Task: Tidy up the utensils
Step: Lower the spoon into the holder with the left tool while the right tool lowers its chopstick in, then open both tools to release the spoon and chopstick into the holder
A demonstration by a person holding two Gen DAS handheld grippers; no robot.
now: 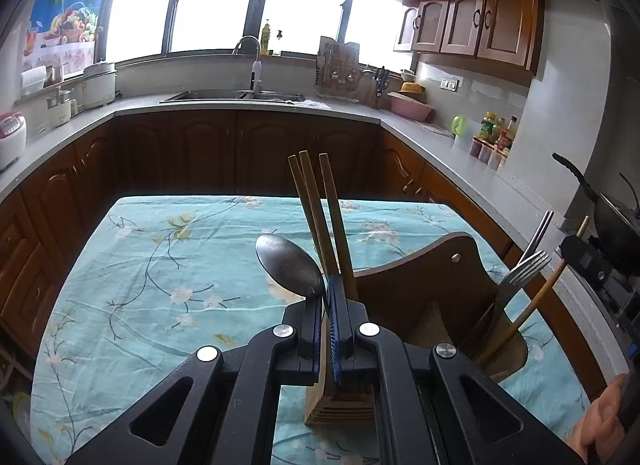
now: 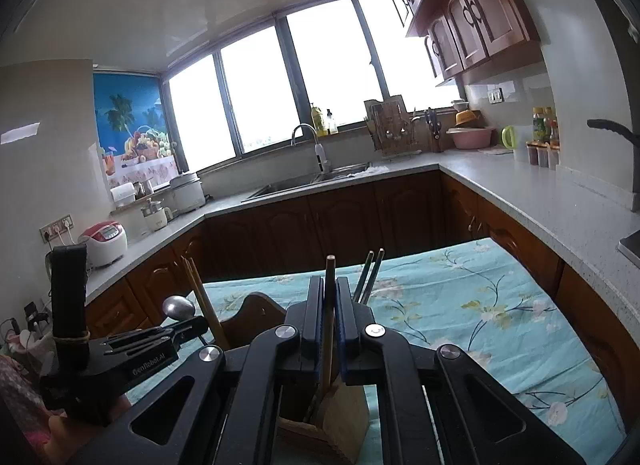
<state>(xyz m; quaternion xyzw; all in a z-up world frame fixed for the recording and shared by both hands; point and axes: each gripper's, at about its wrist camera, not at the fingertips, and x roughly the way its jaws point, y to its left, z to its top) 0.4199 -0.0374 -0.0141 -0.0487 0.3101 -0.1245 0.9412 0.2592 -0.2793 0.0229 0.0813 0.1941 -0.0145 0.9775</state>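
Left gripper [image 1: 327, 297]: matte black angular linkage arms with triangular cutouts behind the blue-padded fingers [image 1: 338, 305], joined by round silver screws. Right gripper [image 2: 329, 297] looks identical, blue pads inside black fingers.

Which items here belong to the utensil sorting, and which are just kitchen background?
Job:
left gripper, shut on chopsticks
spoon
right gripper, shut on a chopstick
wooden holder
fork

Background:
sink
pink basin
rice cooker
wok
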